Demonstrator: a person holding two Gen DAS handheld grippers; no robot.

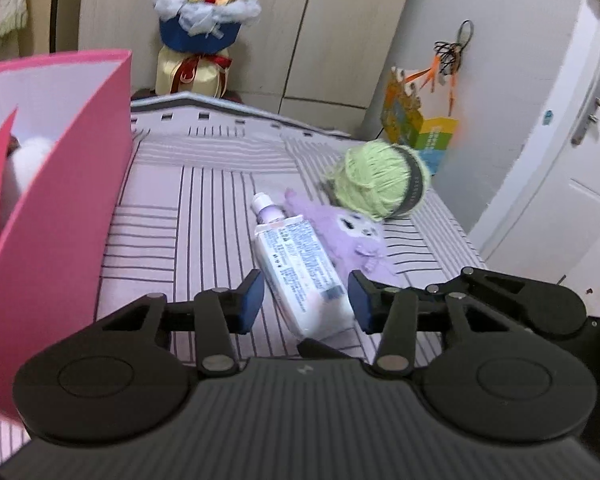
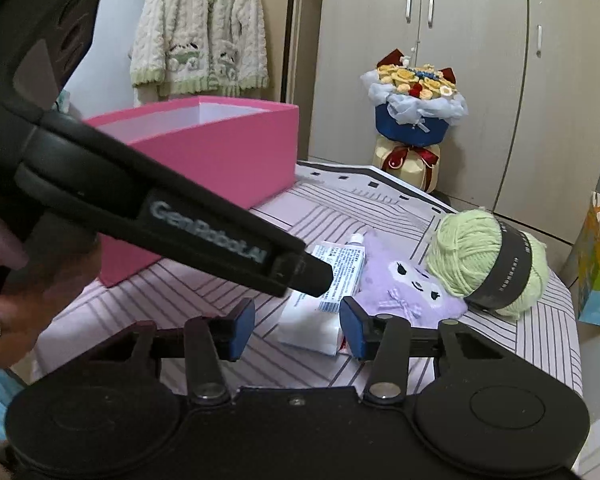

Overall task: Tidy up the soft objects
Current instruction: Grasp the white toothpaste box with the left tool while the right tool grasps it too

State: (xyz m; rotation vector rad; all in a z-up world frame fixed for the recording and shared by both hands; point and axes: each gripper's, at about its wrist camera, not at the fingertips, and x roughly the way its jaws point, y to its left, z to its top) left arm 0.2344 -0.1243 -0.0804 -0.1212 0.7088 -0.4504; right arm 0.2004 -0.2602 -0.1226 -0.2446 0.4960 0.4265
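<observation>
1. Left gripper [image 1: 305,300]: jaws apart, the white tube [image 1: 296,270] lies between the pads, no pad contact visible.
2. Right gripper [image 2: 297,329]: jaws spread above the tube's flat end, gripping nothing.
3. Purple plush [image 1: 350,236] lies on the striped cover [image 1: 188,200], touching the tube.
4. Green yarn ball [image 1: 380,178] sits just behind the plush.
5. Pink box [image 2: 220,152] stands open to the left.

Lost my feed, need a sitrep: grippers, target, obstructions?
Left gripper open, astride tube. Right gripper open, empty. Plush against tube; yarn beside.
</observation>
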